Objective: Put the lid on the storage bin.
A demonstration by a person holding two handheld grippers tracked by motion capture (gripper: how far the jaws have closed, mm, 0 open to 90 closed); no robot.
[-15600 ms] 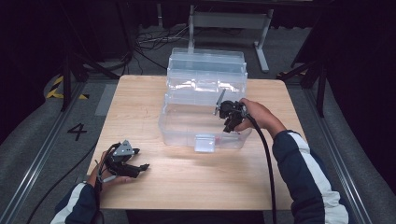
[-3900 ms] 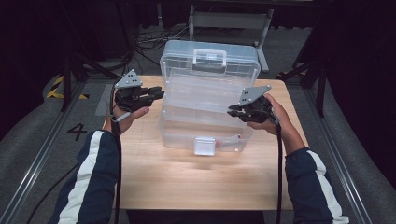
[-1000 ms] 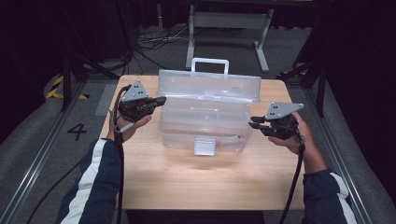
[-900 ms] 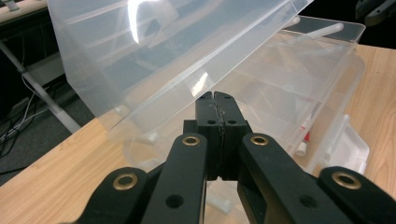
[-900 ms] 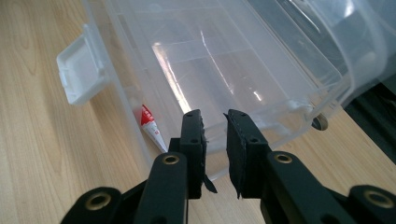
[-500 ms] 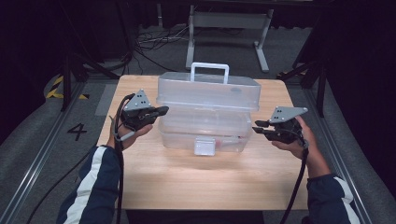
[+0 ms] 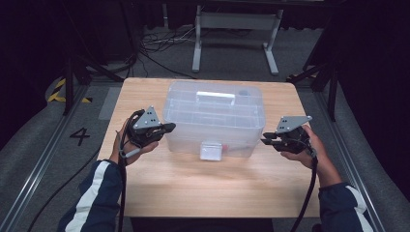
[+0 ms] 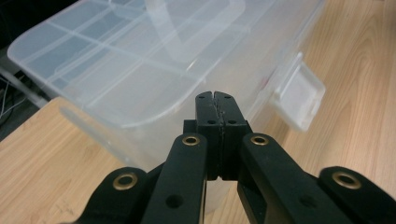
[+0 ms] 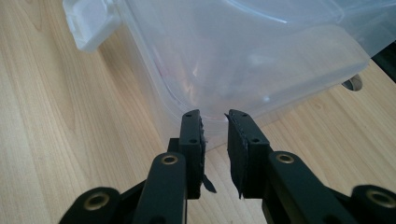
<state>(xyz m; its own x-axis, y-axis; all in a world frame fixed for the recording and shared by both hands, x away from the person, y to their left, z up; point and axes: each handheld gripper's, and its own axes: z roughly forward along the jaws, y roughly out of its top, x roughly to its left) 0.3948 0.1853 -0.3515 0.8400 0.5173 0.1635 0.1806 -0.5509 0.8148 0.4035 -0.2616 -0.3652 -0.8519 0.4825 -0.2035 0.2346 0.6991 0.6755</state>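
We have lowered the lid of the box [image 7: 215, 118]; left tongs [image 7: 167, 129] shut empty, right tongs [image 7: 265, 141] slightly apart, empty; the latch [image 7: 211, 150] comes next.

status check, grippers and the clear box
Left gripper shut, empty, at clear storage box left end. Right gripper slightly open, empty, at its right end. Lid down, front latch unobstructed.

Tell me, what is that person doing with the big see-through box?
A person sits at a wooden table with a gripper in each hand, one on each side of a clear plastic box. The lid is down, and the white latch faces the person. The left gripper is shut, with its tip at the box's left end. The right gripper has its jaws slightly apart and empty, close to the right end.
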